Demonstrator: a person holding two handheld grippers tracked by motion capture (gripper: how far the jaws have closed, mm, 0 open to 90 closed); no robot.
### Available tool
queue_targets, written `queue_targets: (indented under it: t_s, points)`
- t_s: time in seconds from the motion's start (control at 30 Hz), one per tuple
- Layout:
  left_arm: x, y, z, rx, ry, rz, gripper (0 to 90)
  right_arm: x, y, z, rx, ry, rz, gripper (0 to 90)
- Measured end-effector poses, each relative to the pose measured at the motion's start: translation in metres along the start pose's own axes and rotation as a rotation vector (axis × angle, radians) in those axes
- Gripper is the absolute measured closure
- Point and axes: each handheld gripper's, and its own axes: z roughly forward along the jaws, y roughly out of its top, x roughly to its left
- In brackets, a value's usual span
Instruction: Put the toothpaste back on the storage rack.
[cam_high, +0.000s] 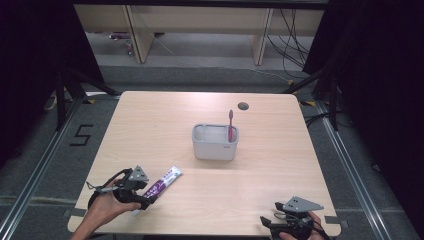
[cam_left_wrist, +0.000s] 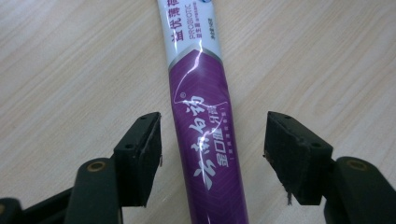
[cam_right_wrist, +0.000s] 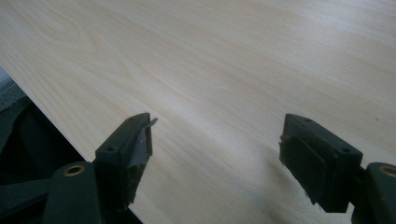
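Observation:
A purple and white toothpaste tube (cam_high: 166, 181) lies flat on the wooden table (cam_high: 145, 125) near its front left. My left gripper (cam_high: 146, 199) straddles the tube's lower end. In the left gripper view the tube (cam_left_wrist: 205, 116) runs up between the two black jaws of that gripper (cam_left_wrist: 212, 135), with a gap of bare wood on each side, so the pads are not pressing on it. My right gripper (cam_high: 270, 214) hovers at the front right edge of the table; its jaws (cam_right_wrist: 217, 135) stand wide apart over bare wood, holding nothing.
A grey compartmented holder (cam_high: 215, 147) stands mid-table with a pink toothbrush (cam_high: 230, 125) upright in its right compartment. A round cable hole (cam_high: 243, 106) sits near the far edge. The table's edge (cam_right_wrist: 60, 135) runs close by the right gripper's jaws.

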Motion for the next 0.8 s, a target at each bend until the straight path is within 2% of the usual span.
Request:
queue_targets:
  t_s: [0.17,0.23,0.37,0.47,0.5,0.53,0.63,0.73,0.8]
  points:
    - [0.002,0.004,0.004,0.009,0.008,-0.029,35.0,0.000,0.000,0.000,0.004,0.003,0.006,25.9]
    - [0.004,0.007,0.004,0.043,-0.008,-0.040,35.6,0.000,0.000,0.000,0.005,0.004,0.005,26.0]
    - [0.006,0.011,0.010,0.063,-0.008,-0.022,38.3,0.001,0.000,0.000,0.007,0.010,0.019,26.0]
    - [0.006,0.012,0.015,0.079,-0.016,-0.039,39.1,0.001,0.000,0.000,0.006,0.006,0.014,26.0]
    - [0.006,0.013,0.016,0.082,-0.015,-0.037,39.7,0.000,0.000,0.000,0.004,0.004,0.005,26.0]
    - [0.006,0.014,0.016,0.093,-0.014,-0.032,41.2,0.001,0.000,0.000,0.007,0.011,0.019,26.0]
    - [0.004,0.016,0.018,0.095,-0.017,-0.029,43.4,0.001,0.000,0.000,0.007,0.011,0.018,26.0]
    - [0.004,0.019,0.020,0.122,-0.012,-0.015,44.2,0.000,0.000,0.000,0.004,0.004,0.004,26.0]
    - [0.004,0.020,0.022,0.148,-0.013,-0.005,45.7,0.001,0.000,0.000,0.005,0.010,0.015,26.0]
